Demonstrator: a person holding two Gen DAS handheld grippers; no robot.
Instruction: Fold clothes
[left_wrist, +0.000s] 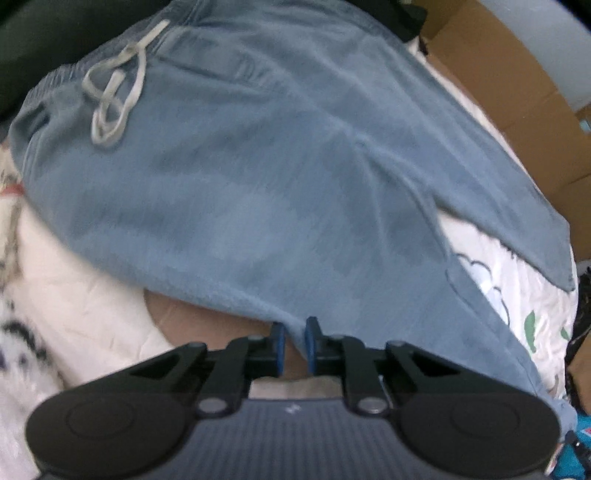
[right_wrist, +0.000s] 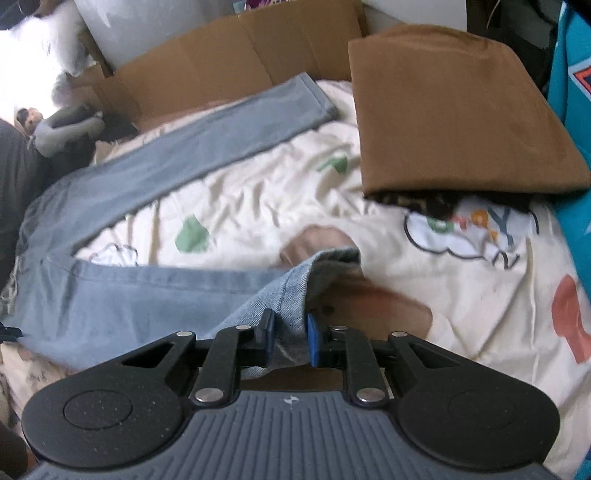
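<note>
Right wrist view shows my right gripper (right_wrist: 289, 338) and left gripper (left_wrist: 294, 341) both clenched on the blue trousers (right_wrist: 110, 295), legs still spread unfolded on the bed (right_wrist: 443, 295).

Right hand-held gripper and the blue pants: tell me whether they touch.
Touching. The right wrist view shows the right hand-held gripper with the blue pants cuff pinched between its blue pads.

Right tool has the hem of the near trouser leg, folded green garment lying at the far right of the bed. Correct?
Not quite: the folded garment is brown, not green, as the right wrist view shows. The rest holds: the right tool is closed on the hem of the near trouser leg, and the garment lies at the far right of the bed.
</note>
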